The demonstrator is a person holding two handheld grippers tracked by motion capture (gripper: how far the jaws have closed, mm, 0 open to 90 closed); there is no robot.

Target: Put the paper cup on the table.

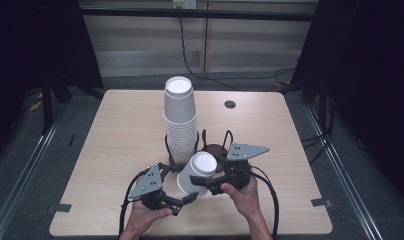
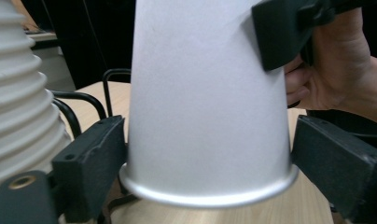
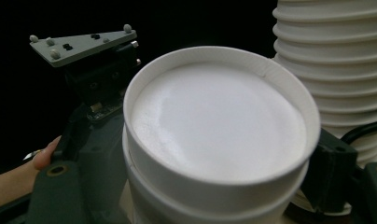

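Observation:
A white paper cup (image 1: 199,171) is held upside down, a little tilted, between both grippers in front of a tall stack of the same cups (image 1: 180,120). My right gripper (image 1: 210,184) is shut on the cup's upper part near its base (image 3: 219,121); a second cup edge shows nested just beneath. My left gripper (image 1: 185,201) has its jaws on either side of the cup's rolled rim (image 2: 207,198), touching it. The right gripper's pad (image 2: 280,37) presses the cup wall (image 2: 205,102) higher up. The stack (image 2: 18,93) stands close beside the held cup, and its ribbed rims (image 3: 336,60) show behind it.
The stack sits in a black wire holder (image 1: 212,145) with a brown disc inside it. The wooden table (image 1: 115,150) has a round cable hole (image 1: 230,104) at the back right. Cables trail from both grippers toward the front edge.

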